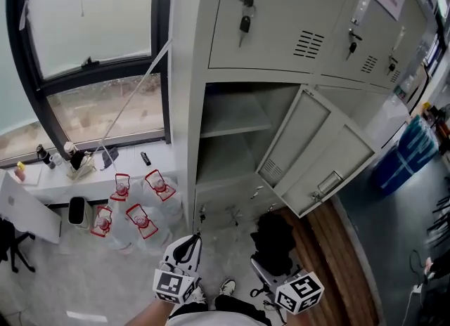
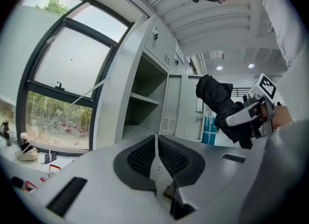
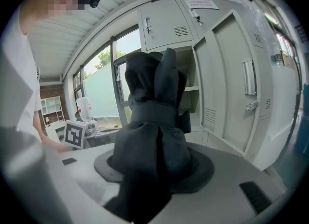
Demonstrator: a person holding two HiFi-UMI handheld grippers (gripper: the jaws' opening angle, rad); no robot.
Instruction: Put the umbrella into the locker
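Note:
A black folded umbrella (image 1: 273, 242) sits in my right gripper (image 1: 275, 265), low in the head view in front of the locker. In the right gripper view the umbrella (image 3: 157, 121) fills the space between the jaws, which are shut on it, and it points toward the open locker (image 3: 192, 97). The locker compartment (image 1: 232, 142) has one shelf, and its door (image 1: 316, 156) is swung out to the right. My left gripper (image 1: 184, 251) is beside the right one with nothing in it. Its pads (image 2: 145, 156) meet, so it is shut. The left gripper view also shows the umbrella (image 2: 219, 103).
Several large water bottles with red caps (image 1: 133, 209) stand on the floor left of the locker. A window (image 1: 91, 50) with a cluttered sill is at the left, and a thin white rod (image 1: 133, 96) leans across it. A blue bin (image 1: 408, 152) stands right of the door. Keys (image 1: 245, 22) hang in the upper doors.

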